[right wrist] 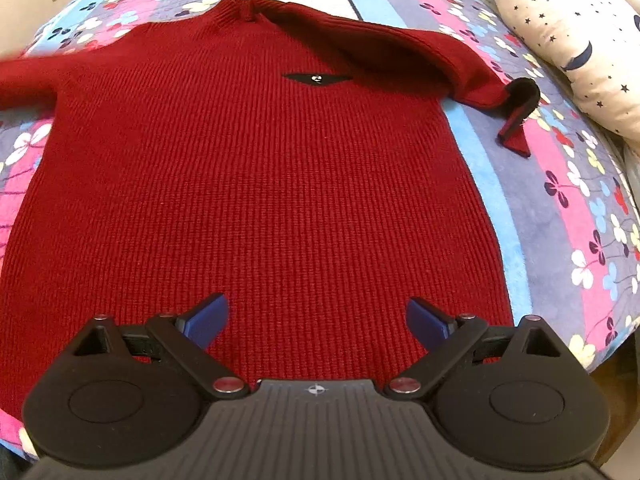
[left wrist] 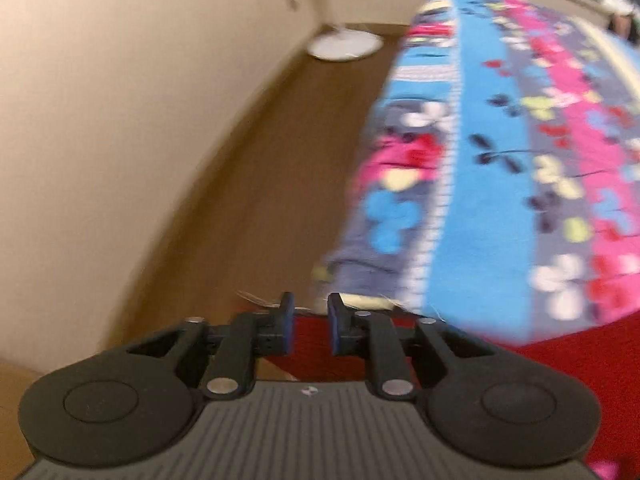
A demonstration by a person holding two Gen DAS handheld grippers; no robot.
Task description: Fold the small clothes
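Note:
A dark red knit sweater (right wrist: 260, 180) lies flat on the flowered bedspread (right wrist: 560, 200), neck at the far end, with a small black label (right wrist: 318, 78) on its chest. Its right sleeve (right wrist: 400, 48) lies across the shoulder and ends in a black-lined cuff (right wrist: 520, 96). Its left sleeve (right wrist: 24, 80) is blurred at the picture's left edge. My right gripper (right wrist: 318, 312) hovers open over the sweater's lower body. My left gripper (left wrist: 310, 308) is at the bed's edge over red knit (left wrist: 560, 368). Its jaws stand a narrow gap apart, and neither pad visibly presses on the cloth.
In the left wrist view, the bedspread (left wrist: 500, 140) drops to a brown wooden floor (left wrist: 280, 160) beside a cream wall (left wrist: 120, 120). A white round fan base (left wrist: 344, 44) stands in the far corner. A star-printed pillow (right wrist: 560, 20) lies at the bed's far right.

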